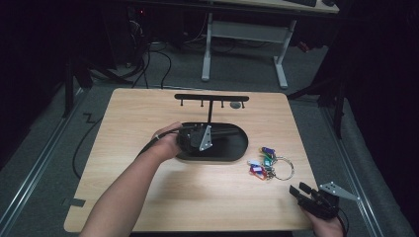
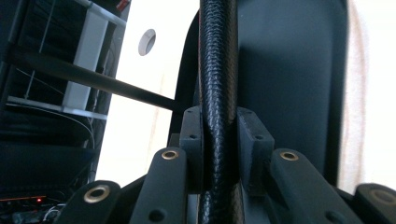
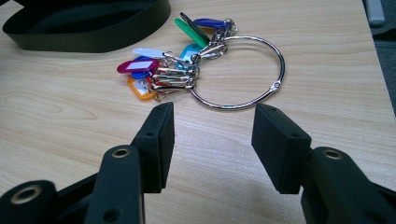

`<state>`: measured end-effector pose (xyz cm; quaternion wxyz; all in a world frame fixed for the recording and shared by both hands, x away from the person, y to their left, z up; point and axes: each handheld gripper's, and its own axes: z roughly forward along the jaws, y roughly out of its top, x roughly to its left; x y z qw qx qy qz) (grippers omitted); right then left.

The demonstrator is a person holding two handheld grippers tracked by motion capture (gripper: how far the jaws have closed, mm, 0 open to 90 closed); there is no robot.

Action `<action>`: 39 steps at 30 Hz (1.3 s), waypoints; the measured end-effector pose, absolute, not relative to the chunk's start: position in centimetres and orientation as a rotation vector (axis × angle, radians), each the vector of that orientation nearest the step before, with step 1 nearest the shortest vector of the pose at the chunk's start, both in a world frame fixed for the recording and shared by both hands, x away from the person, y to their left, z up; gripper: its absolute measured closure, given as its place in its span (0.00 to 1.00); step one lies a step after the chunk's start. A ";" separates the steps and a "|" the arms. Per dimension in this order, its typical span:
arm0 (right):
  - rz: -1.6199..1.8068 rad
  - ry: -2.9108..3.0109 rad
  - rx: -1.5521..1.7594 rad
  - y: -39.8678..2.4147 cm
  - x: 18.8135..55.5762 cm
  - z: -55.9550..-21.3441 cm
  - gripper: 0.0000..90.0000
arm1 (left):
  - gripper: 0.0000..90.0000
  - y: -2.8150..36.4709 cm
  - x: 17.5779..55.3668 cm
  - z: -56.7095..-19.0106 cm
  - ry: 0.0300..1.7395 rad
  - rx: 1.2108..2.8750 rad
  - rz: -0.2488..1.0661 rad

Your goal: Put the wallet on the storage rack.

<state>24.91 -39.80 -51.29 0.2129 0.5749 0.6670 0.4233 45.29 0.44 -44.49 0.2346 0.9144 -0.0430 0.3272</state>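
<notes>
Closest to the lens, in the left gripper view, two black pads (image 2: 254, 140) are clamped on the textured black rim (image 2: 218, 93) of an oval tray, the wall of that rim running straight up between them. From the high view the left gripper (image 1: 197, 138) sits at the near-left end of that black oval tray (image 1: 232, 148), tilted into it, with the person's left hand (image 1: 165, 143) wrapped around its body and the forearm trailing back toward the near edge of the wooden table (image 1: 148, 197). Rising from the tray just beyond the gripper is a thin black post that carries a crossbar with small hooks (image 1: 211, 98), a key stand of which the tray is the base. Past the crossbar's far end lies a round hole (image 1: 236, 104) in the tabletop. Off to the gripper's right, well apart from it, a large metal ring of coloured key tags (image 1: 269, 163) lies flat on the wood near the tray's end, not touching it. The right gripper (image 1: 301, 190) hovers at the near-right corner of the table, held in the right hand (image 1: 328, 224); in its own view the jaws stand apart with nothing between them, and the key ring (image 3: 233, 70) lies just ahead of the tips, the tags (image 3: 154, 74) fanned out to the ring's left.
</notes>
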 end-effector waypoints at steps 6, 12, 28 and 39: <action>1.173 1.850 1.602 -40.0 24.9 -51.4 0.55 | 0.83 0.6 46.4 -45.1 -0.102 2.512 0.895; 1.170 1.849 1.605 -40.1 24.9 -51.4 0.55 | 0.83 0.9 47.2 -45.7 -0.107 2.513 0.899; 1.164 1.853 1.610 -40.1 24.9 -51.6 0.55 | 0.81 0.7 47.8 -46.9 -0.106 2.564 0.874; 1.166 1.854 1.612 -40.0 24.8 -51.6 0.55 | 0.72 0.1 47.4 -47.7 -0.073 2.639 0.758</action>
